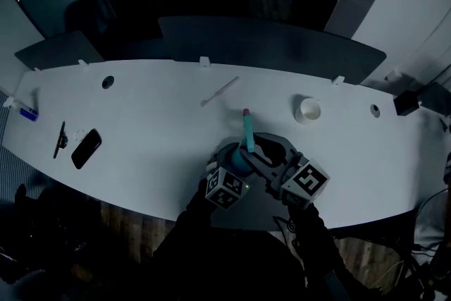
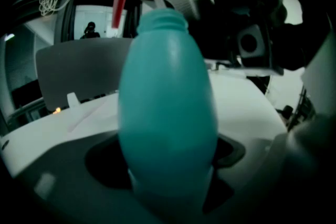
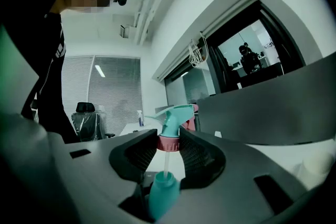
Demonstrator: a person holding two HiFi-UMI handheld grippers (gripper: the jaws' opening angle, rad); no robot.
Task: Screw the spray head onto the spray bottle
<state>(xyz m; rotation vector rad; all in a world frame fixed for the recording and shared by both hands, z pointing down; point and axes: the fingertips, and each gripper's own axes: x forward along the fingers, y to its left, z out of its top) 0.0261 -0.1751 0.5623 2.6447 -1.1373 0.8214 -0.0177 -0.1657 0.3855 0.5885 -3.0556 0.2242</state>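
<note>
A teal spray bottle (image 2: 168, 107) stands upright between my left gripper's (image 2: 168, 168) jaws, which press on its lower body. Its open threaded neck (image 2: 164, 19) points up. My right gripper (image 3: 169, 142) is shut on the pink collar of the teal spray head (image 3: 173, 118), held just above the neck. The thin dip tube (image 3: 165, 165) runs down from the collar into the bottle's neck (image 3: 161, 186). In the head view both grippers meet near the white table's (image 1: 155, 123) front edge, with the bottle (image 1: 239, 160) under the spray head (image 1: 248, 130).
On the table lie a black phone (image 1: 86, 149) and a dark pen (image 1: 60, 139) at the left. A thin white stick (image 1: 220, 91) is at the middle back and a white cup (image 1: 309, 109) at the right. A grey partition (image 1: 282, 46) runs behind the table.
</note>
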